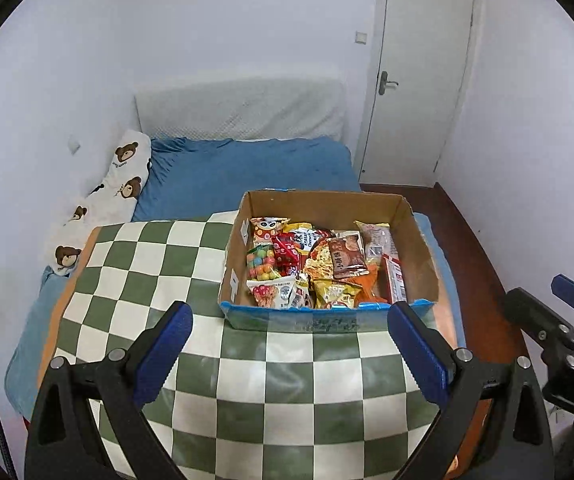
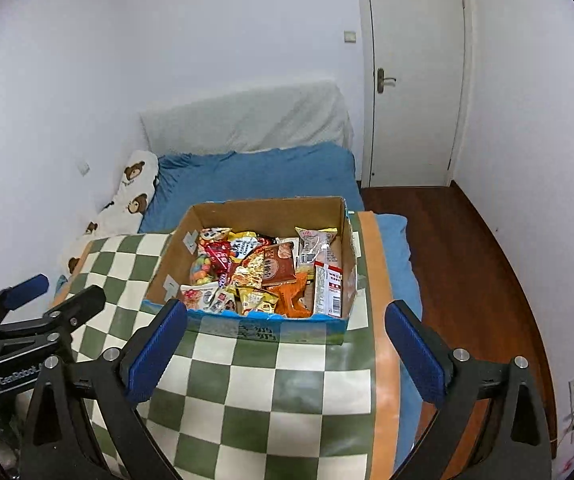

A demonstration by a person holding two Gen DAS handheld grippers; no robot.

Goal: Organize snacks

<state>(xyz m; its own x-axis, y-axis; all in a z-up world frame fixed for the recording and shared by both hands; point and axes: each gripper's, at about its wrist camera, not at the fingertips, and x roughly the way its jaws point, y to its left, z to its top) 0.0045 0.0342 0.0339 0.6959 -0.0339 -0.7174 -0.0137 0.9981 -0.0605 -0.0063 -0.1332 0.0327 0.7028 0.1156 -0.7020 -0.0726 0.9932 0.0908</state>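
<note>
An open cardboard box (image 1: 327, 206) (image 2: 263, 208) sits on a green-and-white checkered cloth (image 1: 159, 264) (image 2: 271, 384). Several snack packets fill it, among them a bag of coloured candy balls (image 1: 261, 265) (image 2: 201, 267), a brown packet (image 1: 347, 258) (image 2: 279, 266), an orange packet (image 1: 369, 288) (image 2: 293, 294) and a white packet (image 2: 329, 288). My left gripper (image 1: 291, 354) hangs open before the box's near wall, holding nothing. My right gripper (image 2: 287, 350) is open too, just short of the box, with nothing in it. Each gripper shows at the edge of the other's view.
The cloth covers a surface set over a bed with a blue sheet (image 1: 247, 168) (image 2: 263, 176). A bear-print pillow (image 1: 123, 176) (image 2: 135, 184) lies along the left wall. A white door (image 1: 419, 76) (image 2: 415, 76) and dark wooden floor (image 2: 467, 248) are to the right.
</note>
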